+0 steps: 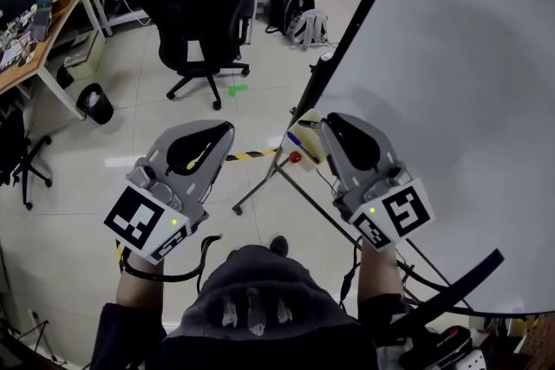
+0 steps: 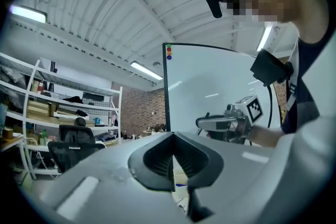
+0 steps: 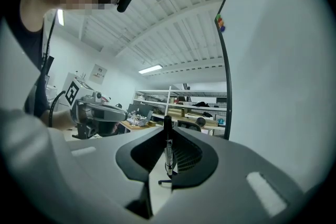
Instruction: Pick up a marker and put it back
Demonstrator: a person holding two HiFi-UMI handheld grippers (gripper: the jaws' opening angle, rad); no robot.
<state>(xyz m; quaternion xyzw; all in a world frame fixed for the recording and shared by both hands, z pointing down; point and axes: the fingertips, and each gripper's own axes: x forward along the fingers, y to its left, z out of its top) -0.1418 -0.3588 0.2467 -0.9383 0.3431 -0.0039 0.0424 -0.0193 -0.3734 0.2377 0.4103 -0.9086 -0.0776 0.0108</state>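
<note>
Pale floor tiles (image 1: 130, 160) run across an open office, where a black swivel office chair (image 1: 201, 4) stands at a desk near white metal shelving (image 2: 37, 113). A black waste bin (image 1: 94, 102) sits beside a wooden desk at the left, and two grey-and-black backpacks (image 1: 299, 17) lean near the far wall. A strip of yellow-and-black striped tape (image 1: 251, 155) lies on the floor between the two grippers.

A large white whiteboard with a black frame (image 1: 451, 100) fills the right side and stands on a wheeled stand. Small round coloured magnets (image 2: 168, 52) cling to its top corner. A blue marker (image 1: 295, 139) and a red-capped item (image 1: 296, 157) rest on the ledge at the board's lower edge, just beside the right gripper's tip.

The right grey hand-held gripper (image 3: 168, 126) points level, close to the board's edge. Its jaws are clamped on a slim black marker (image 3: 168, 152), which stands upright between the pads with its cap poking above the jaw tips. The marker is off the ledge and held in the air.

The left grey hand-held gripper (image 2: 172, 135) is held level beside the right one, well apart from the board. Its jaws are drawn together at the tips with nothing between them. Each gripper carries a cube with square black-and-white markers (image 1: 143, 221) at its rear.
</note>
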